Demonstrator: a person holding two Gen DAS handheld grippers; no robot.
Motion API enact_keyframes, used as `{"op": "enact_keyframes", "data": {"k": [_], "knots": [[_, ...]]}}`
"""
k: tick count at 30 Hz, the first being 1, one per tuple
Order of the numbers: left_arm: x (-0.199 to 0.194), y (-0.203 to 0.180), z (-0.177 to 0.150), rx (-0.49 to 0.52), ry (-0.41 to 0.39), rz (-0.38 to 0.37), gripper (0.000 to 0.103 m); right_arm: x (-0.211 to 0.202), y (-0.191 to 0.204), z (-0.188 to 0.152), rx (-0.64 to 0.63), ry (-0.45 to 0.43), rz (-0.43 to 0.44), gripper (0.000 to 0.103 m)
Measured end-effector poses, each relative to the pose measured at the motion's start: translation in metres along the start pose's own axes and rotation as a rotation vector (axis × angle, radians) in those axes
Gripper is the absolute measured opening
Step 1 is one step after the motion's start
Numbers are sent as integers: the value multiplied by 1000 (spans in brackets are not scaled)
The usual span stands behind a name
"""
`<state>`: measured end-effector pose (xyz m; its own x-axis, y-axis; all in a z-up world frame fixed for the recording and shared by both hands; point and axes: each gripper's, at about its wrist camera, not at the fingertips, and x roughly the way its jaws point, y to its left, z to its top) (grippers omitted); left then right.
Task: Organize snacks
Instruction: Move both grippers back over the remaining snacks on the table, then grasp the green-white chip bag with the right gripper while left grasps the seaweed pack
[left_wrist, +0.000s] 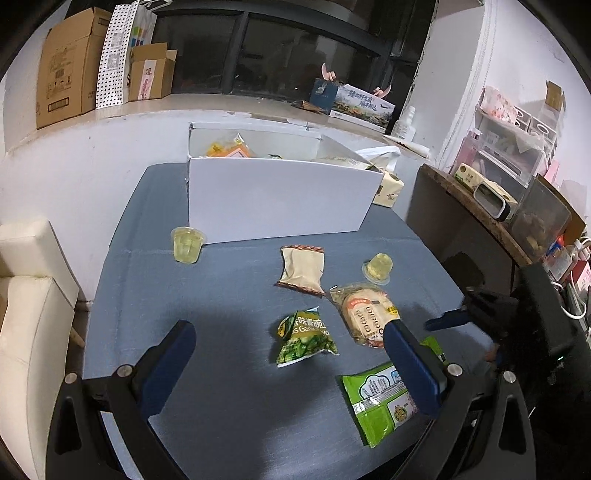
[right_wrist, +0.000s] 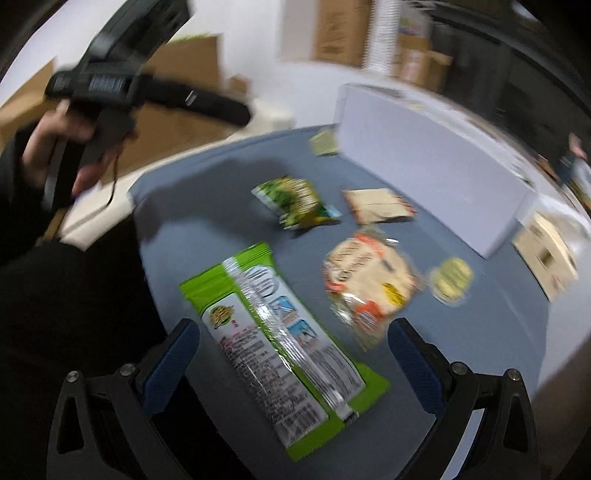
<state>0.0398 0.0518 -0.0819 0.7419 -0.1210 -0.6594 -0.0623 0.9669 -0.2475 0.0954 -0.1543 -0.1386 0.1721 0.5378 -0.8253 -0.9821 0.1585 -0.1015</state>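
Snacks lie on a blue-grey table: a dark green pea packet, a beige packet, a clear round cracker pack, a bright green bag and two jelly cups. A white box at the back holds several snacks. My left gripper hovers open above the pea packet. My right gripper is open over the bright green bag, holding nothing; its view is blurred. The cracker pack lies just right of that bag.
A cream chair stands left of the table and a dark side table with clutter to the right. Cardboard boxes sit on the window ledge. A tissue pack lies beside the white box. A hand holds the left gripper.
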Motion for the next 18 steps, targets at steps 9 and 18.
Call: {"op": "enact_keyframes", "data": {"k": [9,18], "knots": [[-1,10,-3,-18,4,5,103,46,0,9,-136,168,124,103],[5,9,-5,-15,17,5,103,17,1,6,-58,91,85,69]]}}
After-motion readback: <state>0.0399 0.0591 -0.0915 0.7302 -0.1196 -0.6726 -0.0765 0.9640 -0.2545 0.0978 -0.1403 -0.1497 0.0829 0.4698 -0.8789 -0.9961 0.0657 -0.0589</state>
